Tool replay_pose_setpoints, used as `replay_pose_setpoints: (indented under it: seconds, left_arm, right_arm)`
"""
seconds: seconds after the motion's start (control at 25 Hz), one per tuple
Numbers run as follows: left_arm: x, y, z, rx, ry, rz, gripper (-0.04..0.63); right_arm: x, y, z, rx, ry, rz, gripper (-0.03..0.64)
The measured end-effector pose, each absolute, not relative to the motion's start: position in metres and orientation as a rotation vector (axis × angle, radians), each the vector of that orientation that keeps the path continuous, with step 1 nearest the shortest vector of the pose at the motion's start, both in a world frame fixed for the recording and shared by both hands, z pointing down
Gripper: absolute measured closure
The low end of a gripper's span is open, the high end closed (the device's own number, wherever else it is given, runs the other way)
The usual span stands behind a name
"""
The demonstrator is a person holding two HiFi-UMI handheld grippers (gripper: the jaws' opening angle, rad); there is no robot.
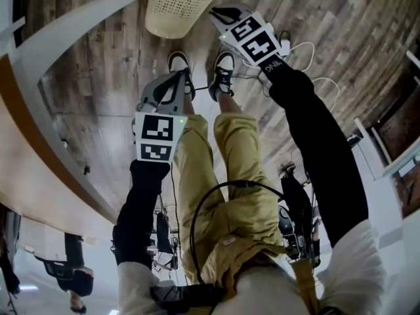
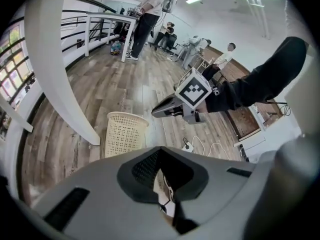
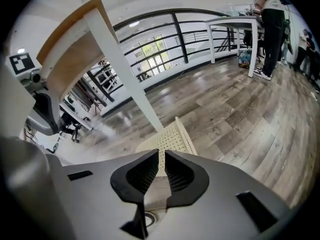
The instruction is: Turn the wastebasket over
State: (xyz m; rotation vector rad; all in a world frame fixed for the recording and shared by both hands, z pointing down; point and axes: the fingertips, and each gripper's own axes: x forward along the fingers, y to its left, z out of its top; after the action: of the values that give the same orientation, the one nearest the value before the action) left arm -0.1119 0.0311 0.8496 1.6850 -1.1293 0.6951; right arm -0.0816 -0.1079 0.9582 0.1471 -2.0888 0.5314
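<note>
At the floor's (image 1: 98, 84) far edge, the lattice wastebasket (image 1: 178, 5) is being judged light, springy, best pinched at its rim (image 2: 128, 117); the right gripper (image 1: 216, 13) is being held narrowly parted, the left gripper (image 1: 177, 79) closed.

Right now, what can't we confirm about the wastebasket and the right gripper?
- Wastebasket contents: head view's top edge crops its mouth; left gripper view shows it side-on.
- Its base: right gripper view, hidden behind the gripper's body.
- Whether the right gripper touches it: jaws nearly together, contact point hidden.
</note>
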Motion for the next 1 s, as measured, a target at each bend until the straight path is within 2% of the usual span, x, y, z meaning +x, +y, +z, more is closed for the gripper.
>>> replay_pose_setpoints:
  seconds: [0.12,0.2,0.44,0.72,0.88,1.0]
  left_arm:
    - [-0.11,0.022,0.879,1.704,-1.099,0.718,0.594]
    - [-0.111,0.017,0.9,1.695,-1.086,0.724,0.594]
    - [-0.12,-0.012,0.943,1.63,-1.127,0.685,0.594]
    - [-0.128,-0.029,0.946,1.636,-1.176,0.609,0.594]
    - [-0.135,-0.014,0.95,1.624,-1.171,0.627,0.594]
    - [-0.14,-0.001,0.951,1.601,-1.168,0.645,0.594]
  right_arm:
    - [-0.089,-0.13,0.995,0.136,-2.055,0.493,0.52]
    - [-0.093,-0.141,1.014,0.119,-2.037,0.457,0.511]
    - [-0.11,-0.162,1.046,0.136,-2.034,0.341,0.511]
    - [-0.126,-0.165,1.078,0.11,-1.982,0.213,0.515]
    - [-0.131,-0.163,1.08,0.084,-1.966,0.126,0.565]
    - [-0.133,-0.159,1.068,0.069,-1.971,0.083,0.569]
